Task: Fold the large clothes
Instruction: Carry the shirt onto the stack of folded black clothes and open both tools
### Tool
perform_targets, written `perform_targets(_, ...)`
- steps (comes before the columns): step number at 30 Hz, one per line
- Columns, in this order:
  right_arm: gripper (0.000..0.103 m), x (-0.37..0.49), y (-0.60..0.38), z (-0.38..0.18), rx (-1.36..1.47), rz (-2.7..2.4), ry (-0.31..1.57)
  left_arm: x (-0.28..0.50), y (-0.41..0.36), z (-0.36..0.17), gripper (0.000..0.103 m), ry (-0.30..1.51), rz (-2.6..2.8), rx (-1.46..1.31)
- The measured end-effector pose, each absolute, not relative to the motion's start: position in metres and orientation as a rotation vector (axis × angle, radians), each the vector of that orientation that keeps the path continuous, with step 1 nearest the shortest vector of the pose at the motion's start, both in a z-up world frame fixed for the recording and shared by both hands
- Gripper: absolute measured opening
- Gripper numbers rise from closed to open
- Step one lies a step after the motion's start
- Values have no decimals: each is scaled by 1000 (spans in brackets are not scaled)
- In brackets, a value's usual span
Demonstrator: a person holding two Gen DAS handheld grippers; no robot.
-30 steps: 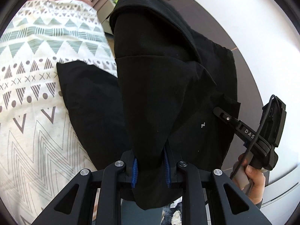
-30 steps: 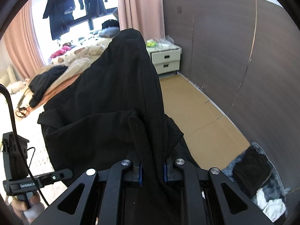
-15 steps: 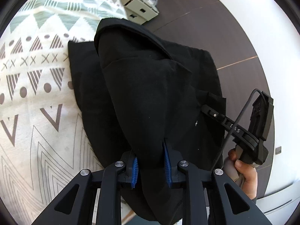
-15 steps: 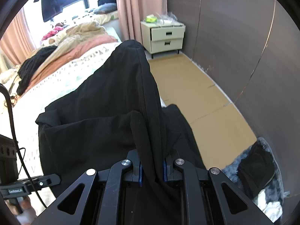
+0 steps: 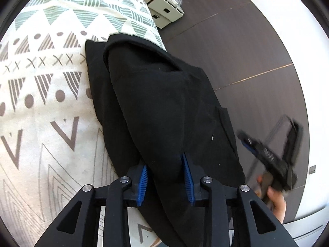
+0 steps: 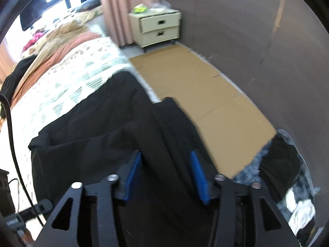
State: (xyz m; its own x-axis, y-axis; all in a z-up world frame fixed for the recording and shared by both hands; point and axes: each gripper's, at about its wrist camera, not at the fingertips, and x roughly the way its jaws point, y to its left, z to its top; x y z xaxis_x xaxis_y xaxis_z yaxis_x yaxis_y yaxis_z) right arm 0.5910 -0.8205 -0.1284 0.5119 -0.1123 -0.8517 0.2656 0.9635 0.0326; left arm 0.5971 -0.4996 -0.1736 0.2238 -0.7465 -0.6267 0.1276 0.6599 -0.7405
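A large black garment (image 5: 164,107) lies folded over itself along the edge of a bed with a patterned bedspread (image 5: 41,82). My left gripper (image 5: 166,182) sits at its near end. Its jaws are opening, and a thick fold of the cloth lies loosely between the blue pads (image 5: 144,183). In the right wrist view the same garment (image 6: 92,133) spreads across the bed corner. My right gripper (image 6: 167,177) is over it with jaws opening wide, and a ridge of cloth runs between them without being pressed. The right gripper (image 5: 244,139) also shows blurred in a hand at the left view's right edge.
A cream nightstand (image 6: 158,28) stands by pink curtains at the far wall. Flattened cardboard (image 6: 195,86) covers the floor beside the bed, along a dark panelled wall (image 6: 267,41). A heap of clothes on a grey rug (image 6: 287,175) lies at the right. Blankets and clothes (image 6: 61,41) cover the far bed.
Both grippers have come down and the lifted garment has settled onto the bed. The right jaws have sprung apart and let go of the cloth. The left jaws have widened a little.
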Motion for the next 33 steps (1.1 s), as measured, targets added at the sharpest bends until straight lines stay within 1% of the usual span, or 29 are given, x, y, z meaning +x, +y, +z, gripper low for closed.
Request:
perform_targets(1, 62, 576, -826, -123, 169, -240, 995, 598, -498, -170, 34, 1196, -647, -622)
perform_targets(3, 63, 553, -834, -117, 187, -255, 982, 601, -493, -164, 39, 1182, -639, -618)
perform_targets(7, 63, 494, -859, -119, 275, -312, 975, 607, -487, -154, 40, 1159, -624, -594)
perform_targets(10, 63, 447, -882, -128, 400, -350, 946, 613, -486, -150, 40, 1153, -608, -564)
perform_targets(13, 71, 408, -894, -146, 558, -350, 892, 629, -490, -154, 40, 1158, -595, -535)
perform_targets(16, 71, 391, -895, -167, 682, -310, 842, 637, -495, -152, 40, 1138, -583, -493)
perform_targets(19, 71, 394, -890, -185, 798, -248, 791, 645, -505, -152, 40, 1118, -595, -429)
perform_targets(23, 71, 403, -878, -190, 830, -194, 760, 659, -510, -159, 34, 1127, -590, -431)
perform_targets(24, 69, 408, -875, -189, 829, -192, 754, 662, -509, -159, 34, 1130, -590, -442)
perform_targets(25, 60, 410, -874, -189, 826, -198, 753, 665, -509, -160, 34, 1129, -589, -452)
perform_targets(26, 55, 413, -875, -188, 824, -200, 754, 667, -509, -161, 34, 1126, -587, -450)
perform_targets(28, 39, 418, -877, -188, 824, -205, 748, 670, -511, -162, 34, 1116, -582, -434)
perform_targets(29, 33, 420, -878, -189, 821, -207, 749, 672, -513, -162, 34, 1109, -579, -423)
perform_targets(31, 15, 421, -880, -190, 816, -225, 744, 676, -516, -163, 34, 1098, -573, -406)
perform_targets(32, 11, 421, -884, -192, 819, -233, 738, 680, -519, -165, 34, 1097, -569, -402)
perform_targets(33, 10, 420, -886, -195, 829, -246, 733, 683, -521, -166, 34, 1099, -567, -400)
